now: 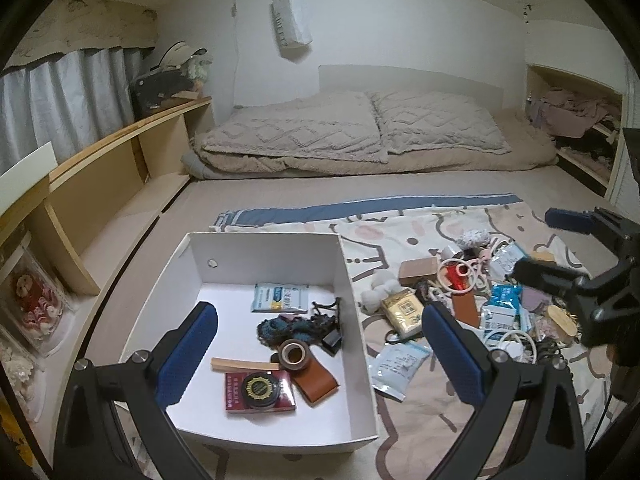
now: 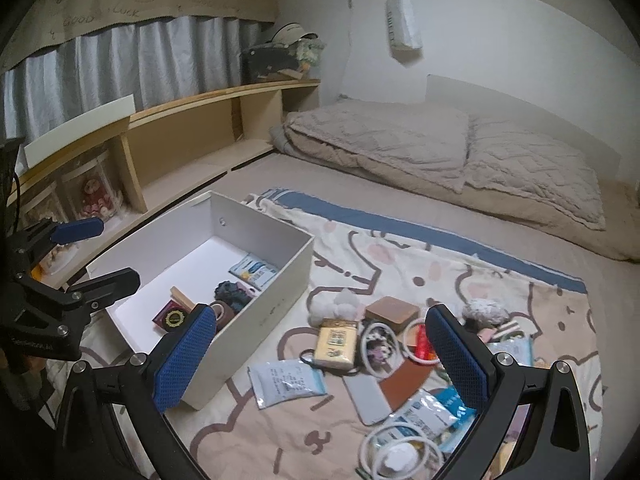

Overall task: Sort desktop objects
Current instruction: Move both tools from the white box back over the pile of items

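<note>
A white open box [image 1: 362, 344] [image 2: 280, 280] sits on a cartoon-print blanket [image 2: 400, 264]. Inside lie a red box with a black round tin [image 1: 260, 390], a brown leather piece [image 1: 316, 380], a tape roll [image 1: 294, 354], a dark knitted item [image 1: 280, 328] and a blue-white packet [image 1: 280, 298]. To its right is a pile: yellow packet [image 2: 336, 342], brown box [image 2: 392, 312], white rings [image 2: 380, 344], white cable [image 2: 396, 452], blue packets [image 2: 432, 408]. My left gripper [image 1: 320, 352] hovers open and empty above the box. My right gripper [image 2: 320, 360] hovers open and empty above the pile.
A silver-white packet [image 2: 286, 384] lies between box and pile. A wooden shelf unit [image 2: 180, 128] runs along the left under grey curtains. Folded beige bedding [image 1: 352, 132] lies at the back. A cluttered cubby [image 1: 576, 116] is at the far right.
</note>
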A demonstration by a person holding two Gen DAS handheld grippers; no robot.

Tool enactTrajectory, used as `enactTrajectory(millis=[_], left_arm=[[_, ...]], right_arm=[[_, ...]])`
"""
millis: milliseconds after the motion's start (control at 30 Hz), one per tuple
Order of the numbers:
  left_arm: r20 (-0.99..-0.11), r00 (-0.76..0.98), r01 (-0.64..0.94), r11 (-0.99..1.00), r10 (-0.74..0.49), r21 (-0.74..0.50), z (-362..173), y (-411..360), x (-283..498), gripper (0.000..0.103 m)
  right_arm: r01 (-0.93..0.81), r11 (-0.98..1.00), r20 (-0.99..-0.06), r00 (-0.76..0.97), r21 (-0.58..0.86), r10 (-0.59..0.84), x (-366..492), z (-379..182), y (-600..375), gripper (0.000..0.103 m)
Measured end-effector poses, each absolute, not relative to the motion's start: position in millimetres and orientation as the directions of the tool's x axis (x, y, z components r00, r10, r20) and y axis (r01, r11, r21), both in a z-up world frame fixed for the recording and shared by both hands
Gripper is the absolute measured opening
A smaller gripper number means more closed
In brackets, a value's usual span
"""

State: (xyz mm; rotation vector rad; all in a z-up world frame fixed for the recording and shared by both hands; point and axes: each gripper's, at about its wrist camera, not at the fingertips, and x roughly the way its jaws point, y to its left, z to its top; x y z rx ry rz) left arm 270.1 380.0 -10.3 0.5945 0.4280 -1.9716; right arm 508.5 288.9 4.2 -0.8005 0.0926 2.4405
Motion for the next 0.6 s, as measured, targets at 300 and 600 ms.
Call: enactTrajectory(millis=[300, 600], left_arm=[[-0.544, -0.438, 0.869, -0.493, -0.716, -0.051, -1.3, 394.7, 256.4, 0.103], [-0.521, -0.493, 0.839, -0.539, -0.697, -0.072, 7.6, 403.5, 243.9, 0.103]], right_arm=[[-0.636, -0.764, -0.523, -0.616, -0.111, 0.589, 553.5, 18.6, 301.2, 0.103], [-0.72, -0.682, -0.507, -0.542, -0.131, 0.67, 595.9, 21.5, 311.5, 0.103]])
